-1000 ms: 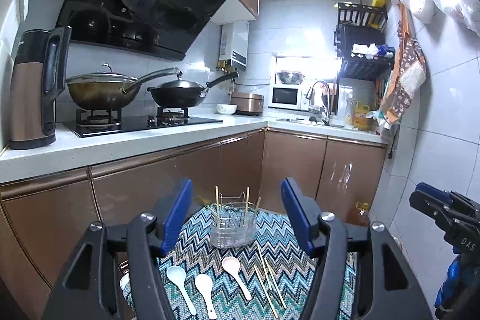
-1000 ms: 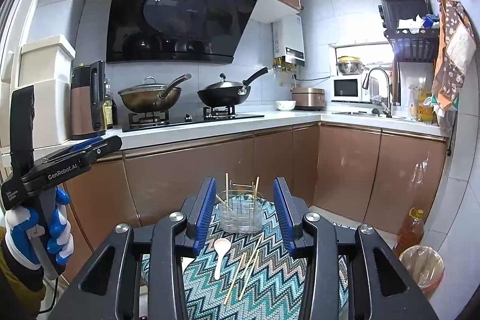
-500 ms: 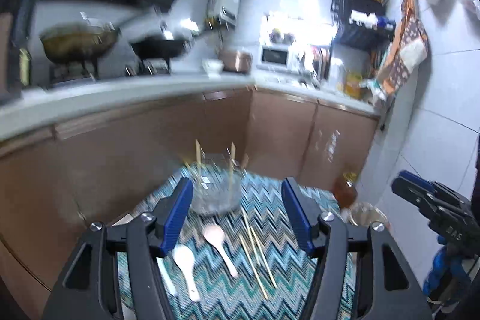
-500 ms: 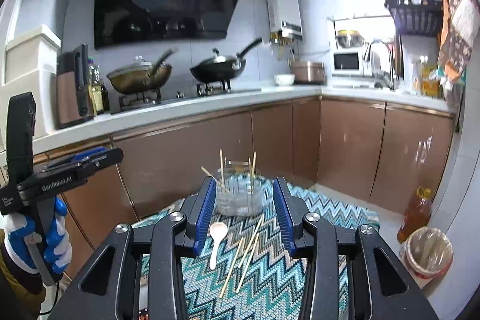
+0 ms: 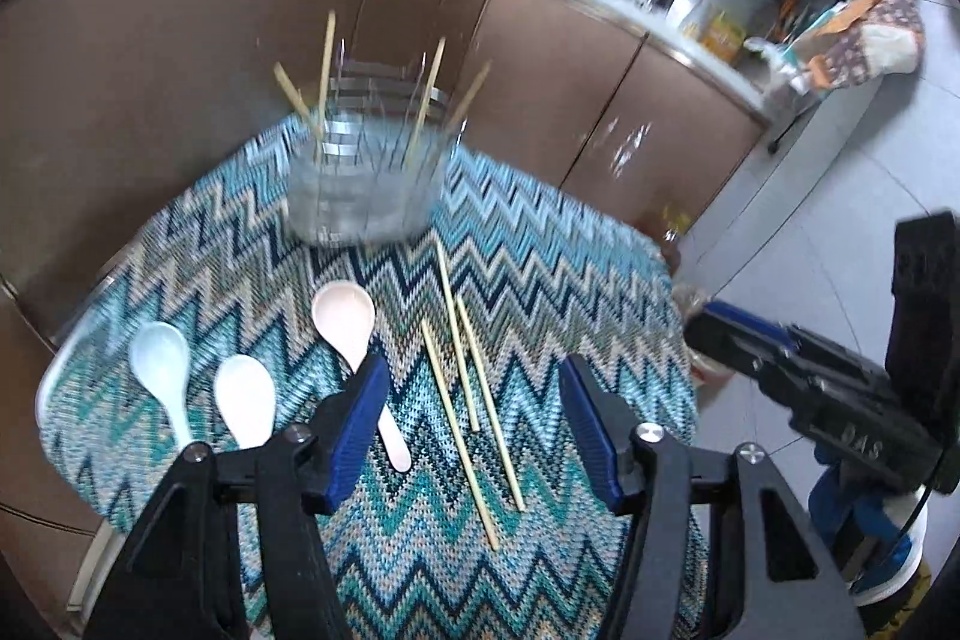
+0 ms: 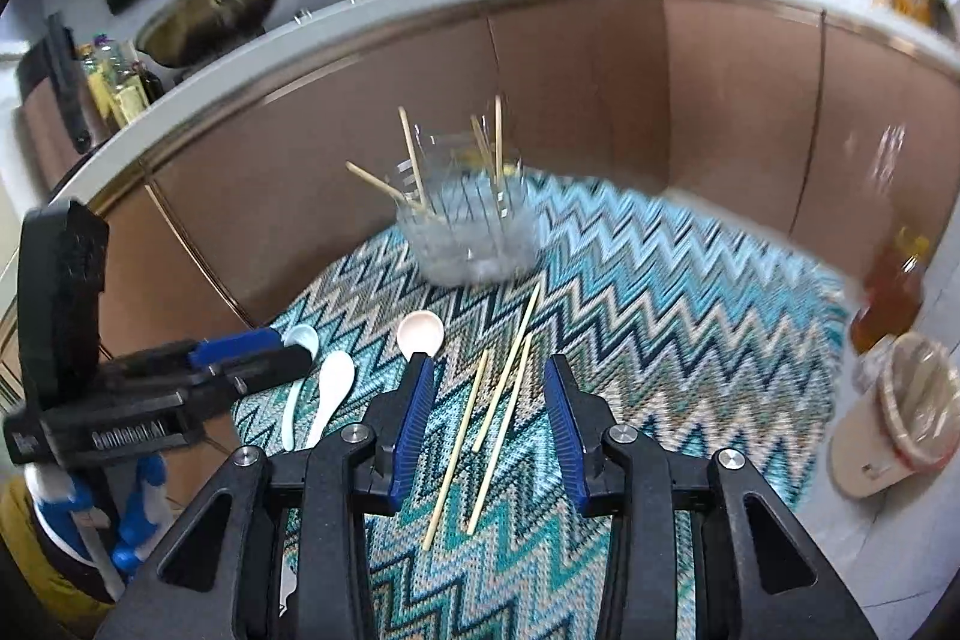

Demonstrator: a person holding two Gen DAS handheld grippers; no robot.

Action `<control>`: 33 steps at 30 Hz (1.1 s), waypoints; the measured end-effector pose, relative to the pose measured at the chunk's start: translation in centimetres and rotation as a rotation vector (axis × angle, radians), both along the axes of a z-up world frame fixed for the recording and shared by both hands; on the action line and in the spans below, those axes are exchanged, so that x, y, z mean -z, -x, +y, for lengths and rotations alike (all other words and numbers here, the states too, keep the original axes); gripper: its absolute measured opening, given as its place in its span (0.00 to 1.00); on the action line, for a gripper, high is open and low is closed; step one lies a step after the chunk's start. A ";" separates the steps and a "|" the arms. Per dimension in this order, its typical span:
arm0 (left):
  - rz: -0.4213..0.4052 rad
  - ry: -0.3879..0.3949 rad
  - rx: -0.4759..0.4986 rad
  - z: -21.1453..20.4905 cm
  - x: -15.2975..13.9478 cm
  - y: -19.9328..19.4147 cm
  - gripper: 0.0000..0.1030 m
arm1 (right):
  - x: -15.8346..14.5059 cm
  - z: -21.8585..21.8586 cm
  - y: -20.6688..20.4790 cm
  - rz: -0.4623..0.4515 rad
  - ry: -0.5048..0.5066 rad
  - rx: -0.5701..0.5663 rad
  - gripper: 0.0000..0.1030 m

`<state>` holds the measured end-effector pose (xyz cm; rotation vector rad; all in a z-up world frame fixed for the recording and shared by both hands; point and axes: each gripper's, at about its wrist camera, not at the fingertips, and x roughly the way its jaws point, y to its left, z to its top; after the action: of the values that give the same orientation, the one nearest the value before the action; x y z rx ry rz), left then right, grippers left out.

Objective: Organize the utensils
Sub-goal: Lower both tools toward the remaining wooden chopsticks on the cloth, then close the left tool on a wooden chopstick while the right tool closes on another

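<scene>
On the zigzag-clothed tabletop [image 5: 540,280], both gaping, empty claws, left [image 5: 474,430] and right [image 6: 487,424], should straddle one chopstick [image 6: 503,388] squarely before closing.

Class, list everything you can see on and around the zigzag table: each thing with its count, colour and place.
Tablecloth: one, teal zigzag, covering table.
Holder: one, clear, far end of cloth; four chopsticks stand in it.
Loose chopsticks: three, pale wood, flat mid-cloth.
Spoons: three; pink centre, two white left.
Pans: two, on stove.
Oil bottle: one, amber, floor right.
Left gripper: jaws open, empty.
Right gripper: jaws open, above loose chopsticks.
</scene>
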<state>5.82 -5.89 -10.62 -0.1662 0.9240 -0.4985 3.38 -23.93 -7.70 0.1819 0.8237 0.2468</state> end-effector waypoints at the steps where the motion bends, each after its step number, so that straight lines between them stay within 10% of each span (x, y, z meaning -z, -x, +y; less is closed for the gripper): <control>1: 0.020 -0.001 0.005 -0.1 0.6 -0.8 0.47 | 0.7 -0.1 -1.2 0.022 -0.008 -0.003 0.33; 19: 0.338 -0.082 0.027 -5.4 10.6 -10.9 0.19 | 12.4 -0.1 -17.4 0.313 -0.118 -0.096 0.24; 33: 0.411 -0.116 0.029 -6.9 14.0 -13.3 0.10 | 17.8 2.2 -23.3 0.432 -0.075 -0.097 0.18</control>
<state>19.08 -12.81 -24.65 -0.1528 1.3559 -0.4431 26.65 -21.74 -25.45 0.2717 1.2550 0.3364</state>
